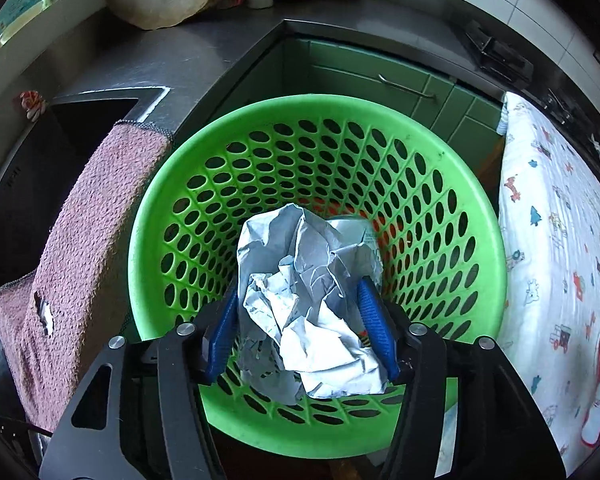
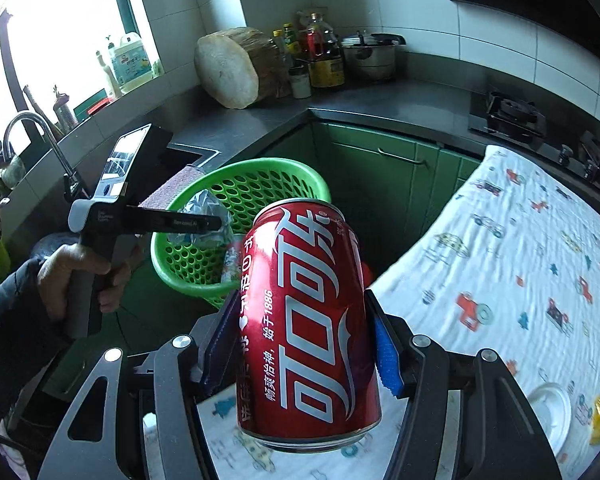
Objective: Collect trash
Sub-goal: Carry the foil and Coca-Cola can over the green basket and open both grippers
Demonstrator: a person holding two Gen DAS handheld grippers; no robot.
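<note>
So the biggest thing in the shot was the table [image 2: 520, 260] on the right, covered in a white cloth with little cartoon cars and trees printed on it. Next to its left edge sat the green plastic basket [image 1: 320, 104], the round kind with holes all over the wall, parked in front of the green cabinet doors. A pinkish towel [image 1: 80, 240] hung over the sink edge just left of the basket, its side touching the rim.

Our right tool [image 2: 302, 296] was pinching a red cola can [image 2: 308, 320] across its middle, both blue pads flat on the sides. The can was tilted with its top pointing away from us, held up above the near corner of the table, and the basket was behind it to the left.

Our left tool [image 1: 298, 284] was pointing steeply down into the basket, with a hand [image 2: 76, 276] wrapped around its grip. A crumpled ball of white paper [image 1: 300, 280] sat between its blue pads, inside the basket's rim and over the near side. Honestly, from the wrist view we couldn't tell if the pads were actually squeezing the paper or just sitting on either side of it; the wad filled the gap from pad to pad.
</note>
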